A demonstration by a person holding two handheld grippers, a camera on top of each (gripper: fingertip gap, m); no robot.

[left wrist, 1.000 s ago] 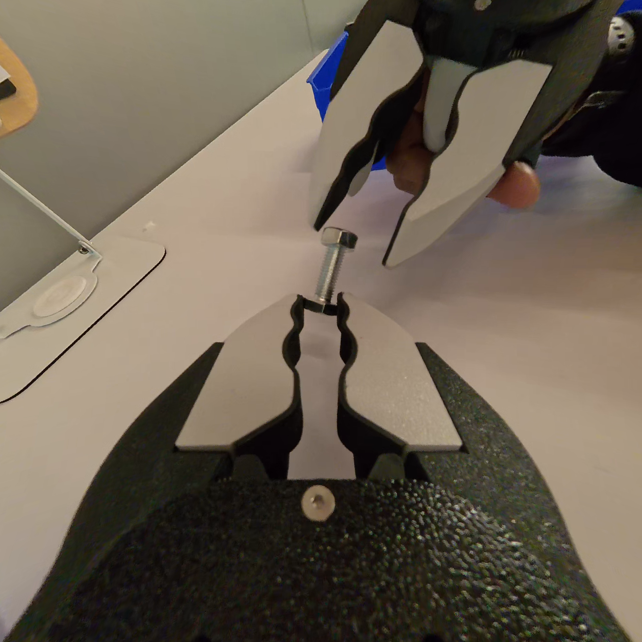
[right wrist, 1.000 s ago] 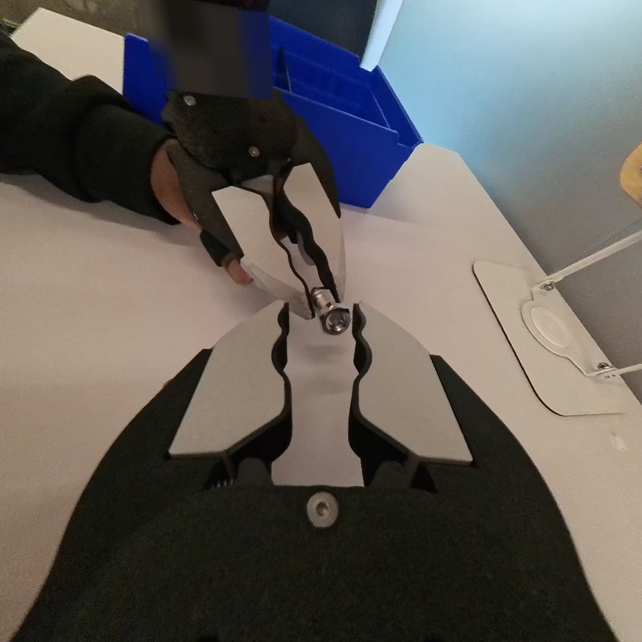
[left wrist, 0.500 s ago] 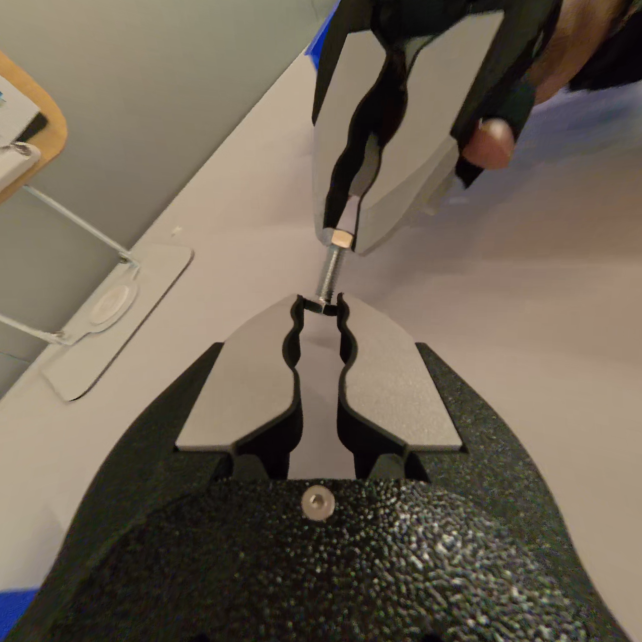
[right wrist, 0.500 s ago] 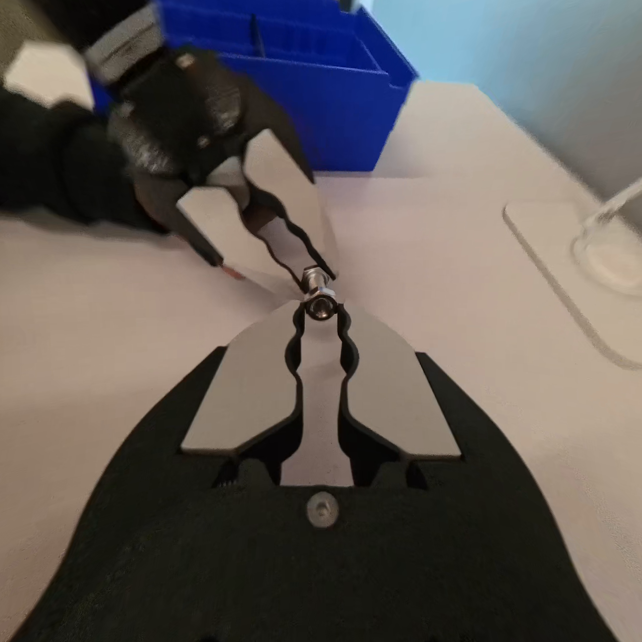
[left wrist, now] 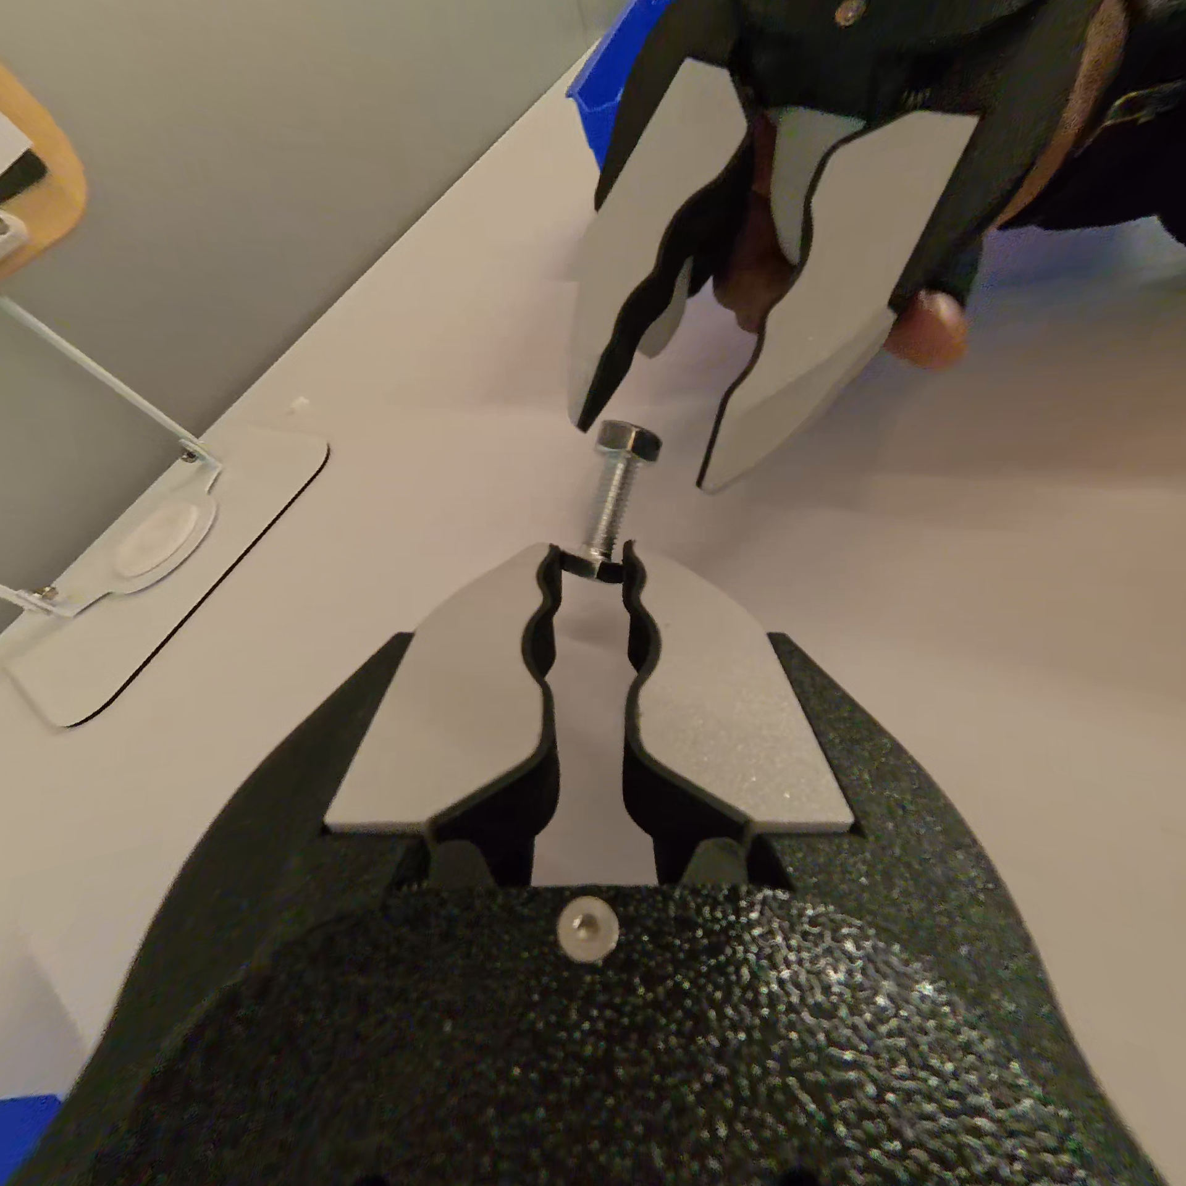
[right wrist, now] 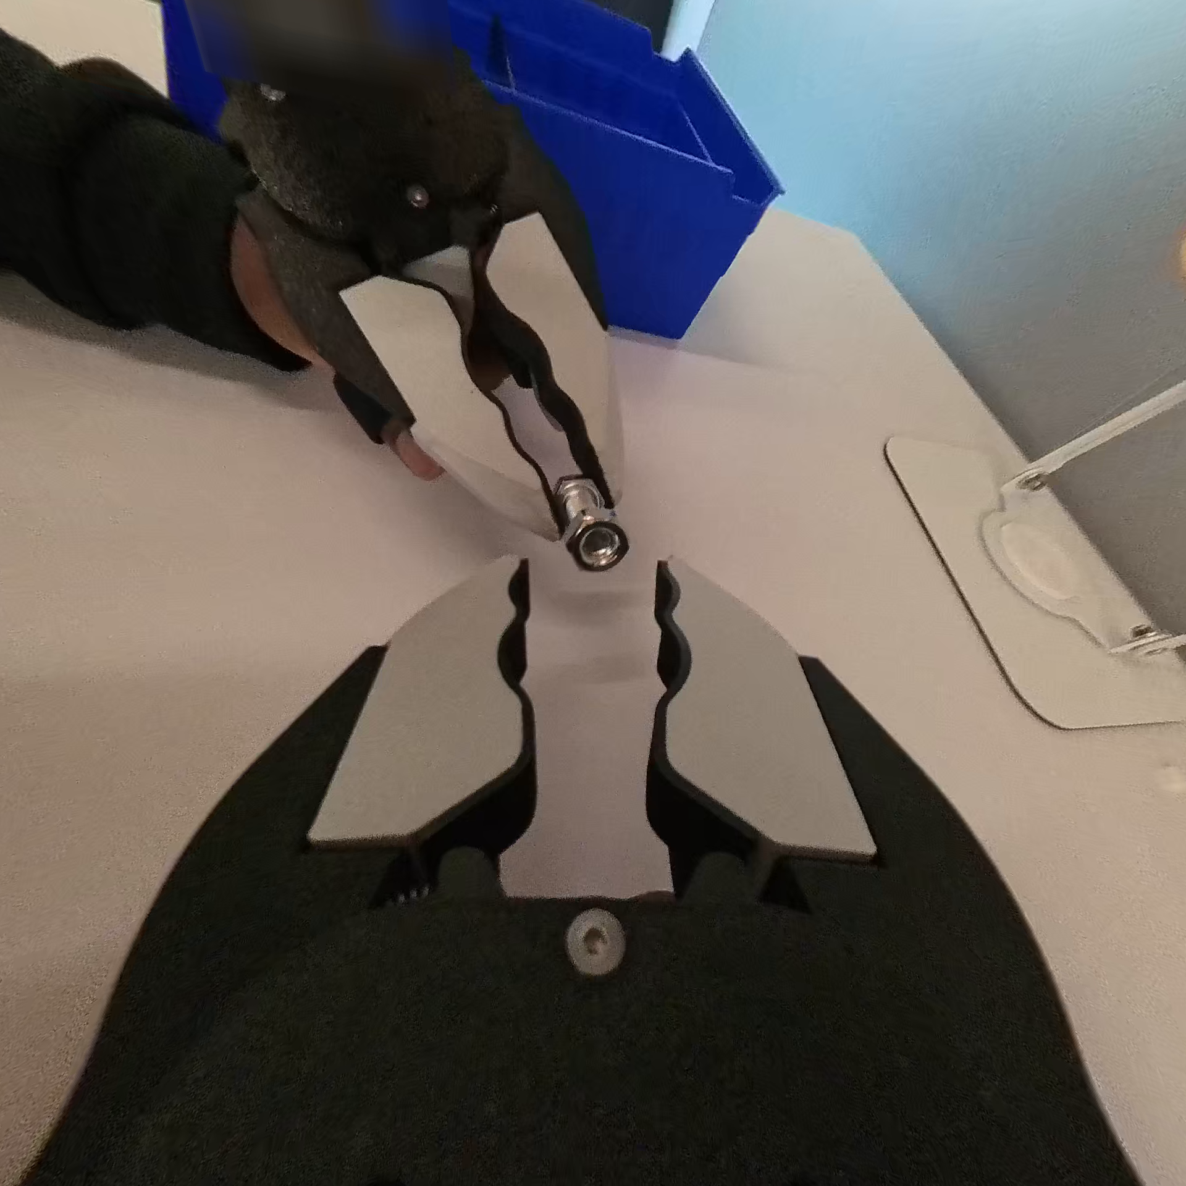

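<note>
Gripping a nut point(left wrist: 592, 568) at its fingertips, left gripper point(left wrist: 593, 565) holds a silver bolt point(left wrist: 610, 497) threaded through it, hex head point(left wrist: 627, 439) at 12 o'clock. Right gripper point(right wrist: 593, 565) spread open, tips flanking the head without contact. Right wrist view alone shows the head's dished face point(right wrist: 602, 545) and a blue bin point(right wrist: 616, 192) at 12 o'clock on the white table point(right wrist: 192, 577).
</note>
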